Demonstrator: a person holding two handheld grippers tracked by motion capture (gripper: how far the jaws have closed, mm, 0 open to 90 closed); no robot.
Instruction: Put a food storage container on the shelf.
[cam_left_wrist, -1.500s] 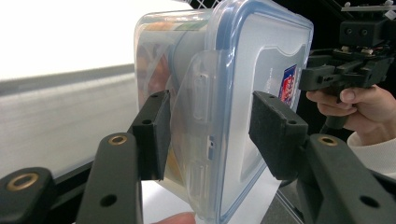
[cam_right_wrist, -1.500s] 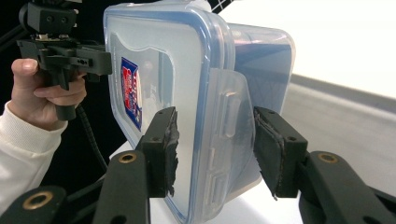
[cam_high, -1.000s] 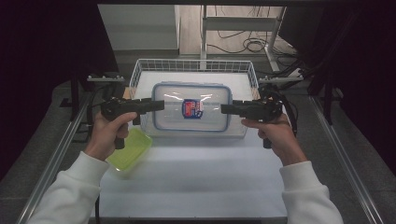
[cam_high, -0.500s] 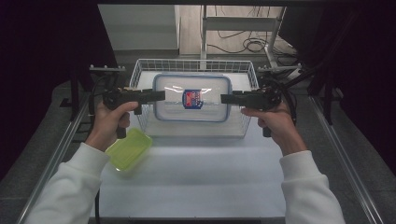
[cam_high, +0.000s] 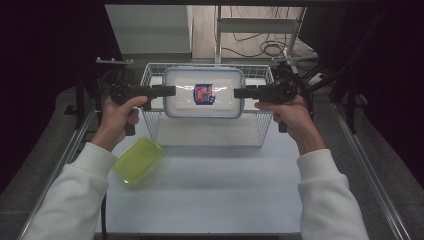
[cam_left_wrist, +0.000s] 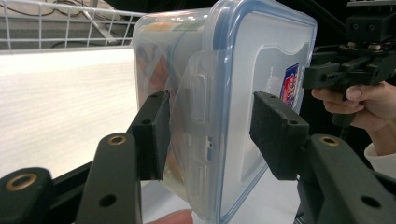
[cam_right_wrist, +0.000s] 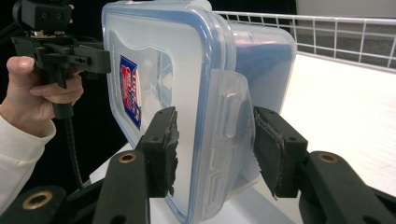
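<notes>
Clear lidded container, earlier lower, now hangs over the wire basket.

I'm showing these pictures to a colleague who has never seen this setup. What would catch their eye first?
Most likely the clear lidded container with the red and blue label, held above the wire basket at the table's far side. The left gripper and right gripper clamp its two short ends. A lime-green lid lies on the white table near the person's left sleeve.
</notes>
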